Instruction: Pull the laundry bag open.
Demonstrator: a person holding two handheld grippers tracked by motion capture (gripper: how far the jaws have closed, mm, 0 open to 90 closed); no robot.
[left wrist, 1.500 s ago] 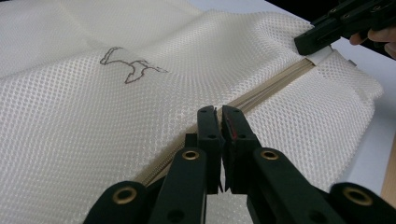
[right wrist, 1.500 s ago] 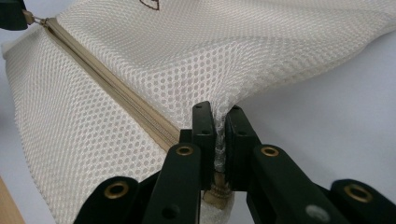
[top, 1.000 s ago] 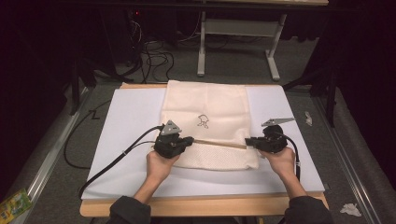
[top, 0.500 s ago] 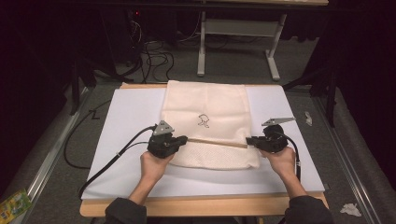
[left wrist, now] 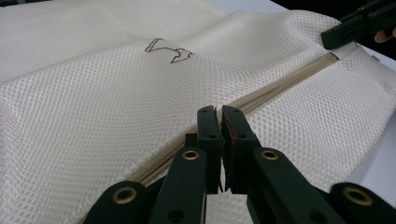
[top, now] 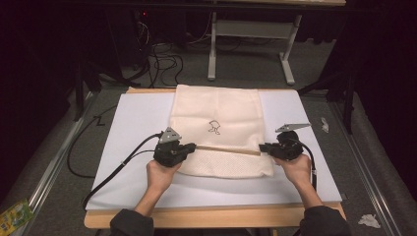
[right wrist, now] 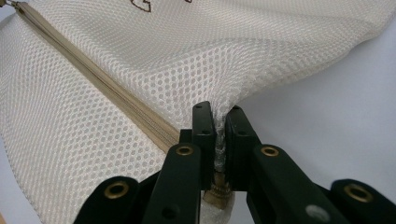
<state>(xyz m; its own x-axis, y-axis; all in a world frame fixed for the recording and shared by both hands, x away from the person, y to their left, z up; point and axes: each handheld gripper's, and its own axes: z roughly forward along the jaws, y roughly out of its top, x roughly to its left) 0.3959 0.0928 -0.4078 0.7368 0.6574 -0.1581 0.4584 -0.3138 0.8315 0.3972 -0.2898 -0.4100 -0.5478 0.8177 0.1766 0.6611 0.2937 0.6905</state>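
We have both grippers at the two ends of the zipper that runs across the mesh bag, which lies flat on the white surface.

Nearest to us in the left gripper view, the left gripper has its jaws pressed together right over the zipper line at the bag's left end. We judge that they pinch the slider or its pull, but the part itself is hidden between the jaws, so we cannot say for sure. Beyond it the zipper runs away to the far corner, where the other gripper bites the bag's edge.

In the right gripper view, the right gripper is clamped tight on a bunch of mesh at the zipper's right end; the fabric rises into a taut ridge just ahead of the jaws, and the zipper leads off up and to the left.

Farther out, a small dark logo sits on the bag above the zipper.

The step in hand looks like working the zipper: one end anchored, the other gripped. The next move calls for us to hold the right gripper steady and draw the left one straight along the zipper line, low and level, so the mesh stays taut and does not bunch.
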